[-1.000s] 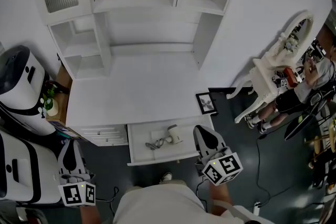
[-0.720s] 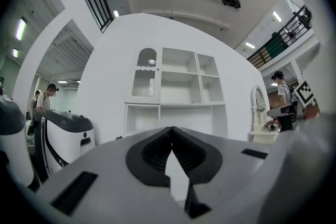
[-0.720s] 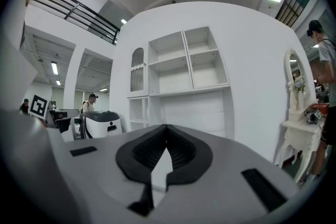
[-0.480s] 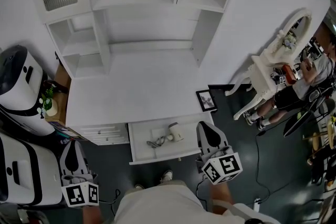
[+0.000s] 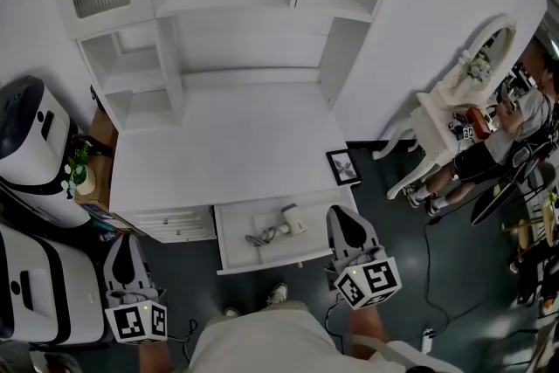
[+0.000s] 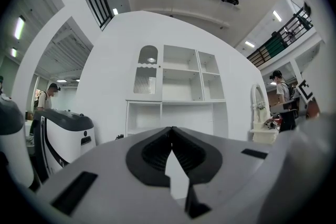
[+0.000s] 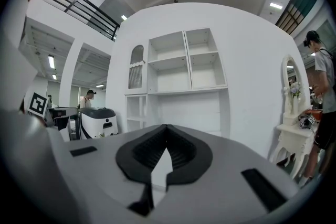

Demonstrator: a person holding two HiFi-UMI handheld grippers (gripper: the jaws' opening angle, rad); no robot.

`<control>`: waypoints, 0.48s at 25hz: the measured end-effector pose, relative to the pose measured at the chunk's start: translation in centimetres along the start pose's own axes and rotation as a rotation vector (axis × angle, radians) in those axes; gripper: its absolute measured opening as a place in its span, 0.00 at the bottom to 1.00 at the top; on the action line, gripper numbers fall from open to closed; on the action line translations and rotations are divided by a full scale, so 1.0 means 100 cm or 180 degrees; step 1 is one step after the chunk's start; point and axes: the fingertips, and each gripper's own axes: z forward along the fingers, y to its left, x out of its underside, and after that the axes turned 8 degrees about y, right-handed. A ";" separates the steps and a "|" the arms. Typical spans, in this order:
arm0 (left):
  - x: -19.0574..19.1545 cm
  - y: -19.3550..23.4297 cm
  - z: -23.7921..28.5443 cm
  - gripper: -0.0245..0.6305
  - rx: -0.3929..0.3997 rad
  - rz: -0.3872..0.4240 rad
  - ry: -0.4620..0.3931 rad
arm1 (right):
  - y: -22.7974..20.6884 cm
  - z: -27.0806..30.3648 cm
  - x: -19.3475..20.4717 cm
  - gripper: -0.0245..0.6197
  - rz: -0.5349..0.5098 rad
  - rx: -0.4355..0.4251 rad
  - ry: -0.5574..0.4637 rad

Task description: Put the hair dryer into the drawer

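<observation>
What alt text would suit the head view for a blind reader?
Seen from above, a white hair dryer lies in the open drawer of a white desk. The person's left gripper and right gripper, both shut and empty, hover near the drawer's front.

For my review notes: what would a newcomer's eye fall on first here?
The open white drawer below the white desk top, with the white hair dryer lying inside it. Lower in the head view, the grey left gripper and right gripper flank the drawer, both shut and empty.
</observation>
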 end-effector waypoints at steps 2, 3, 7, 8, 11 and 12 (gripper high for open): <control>-0.001 0.000 -0.001 0.06 0.0010 0.0010 -0.0007 | 0.000 -0.002 0.001 0.05 0.0017 0.0018 -0.0010; -0.001 0.001 -0.002 0.06 0.0012 0.0013 -0.0014 | 0.000 -0.002 0.001 0.05 0.0023 0.0025 -0.0017; -0.001 0.006 -0.005 0.06 -0.0010 0.0012 -0.0043 | 0.003 -0.004 0.000 0.05 0.0033 0.0026 -0.0046; 0.000 0.007 -0.006 0.06 -0.0018 -0.0004 -0.0032 | 0.003 -0.004 0.000 0.05 0.0032 0.0028 -0.0050; 0.002 0.009 -0.008 0.06 -0.0013 -0.0035 -0.0020 | 0.005 -0.006 -0.001 0.05 0.0018 0.0042 -0.0052; 0.002 0.008 -0.009 0.06 -0.0006 -0.0035 -0.0017 | 0.005 -0.007 -0.001 0.05 0.0013 0.0048 -0.0051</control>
